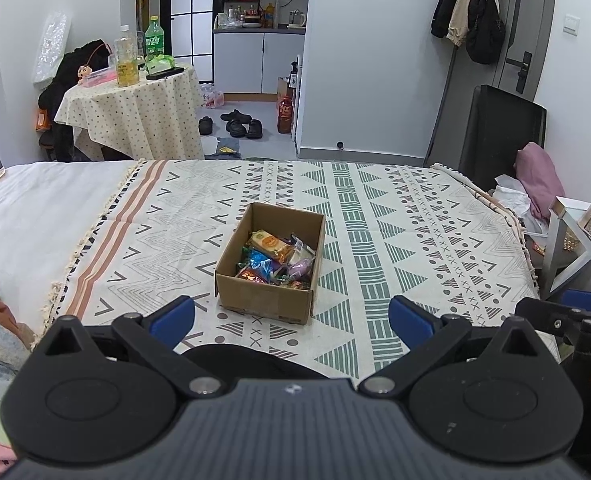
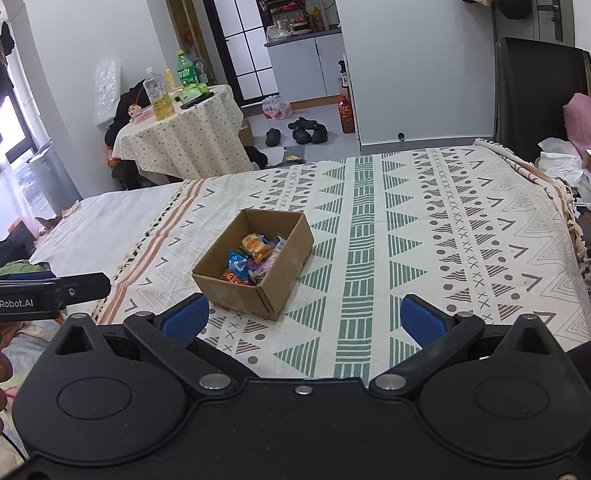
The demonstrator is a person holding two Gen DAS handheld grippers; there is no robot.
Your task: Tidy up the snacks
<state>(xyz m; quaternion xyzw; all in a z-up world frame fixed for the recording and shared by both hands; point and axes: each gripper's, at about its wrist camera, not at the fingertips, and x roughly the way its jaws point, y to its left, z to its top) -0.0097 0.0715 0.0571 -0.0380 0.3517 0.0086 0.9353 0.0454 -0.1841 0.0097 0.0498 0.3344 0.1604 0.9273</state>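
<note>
An open cardboard box (image 1: 265, 300) sits on the patterned bed cover (image 1: 435, 248); it also shows in the right wrist view (image 2: 239, 294). Several wrapped snacks (image 1: 279, 258) lie inside it, also seen from the right (image 2: 251, 258): a yellow pack, a blue pack, an orange pack and a purple one. My left gripper (image 1: 291, 318) is open and empty, held just short of the box's near side. My right gripper (image 2: 305, 318) is open and empty, near the box's near right corner. Each gripper shows at the edge of the other's view.
A white sheet (image 1: 35, 216) covers the bed's left part. A small round table (image 1: 135, 108) with bottles stands beyond the bed. Shoes (image 1: 239, 122) lie on the floor. A black headboard (image 1: 499, 136), a pink pillow (image 1: 539, 180) and a side table (image 1: 579, 236) are at the right.
</note>
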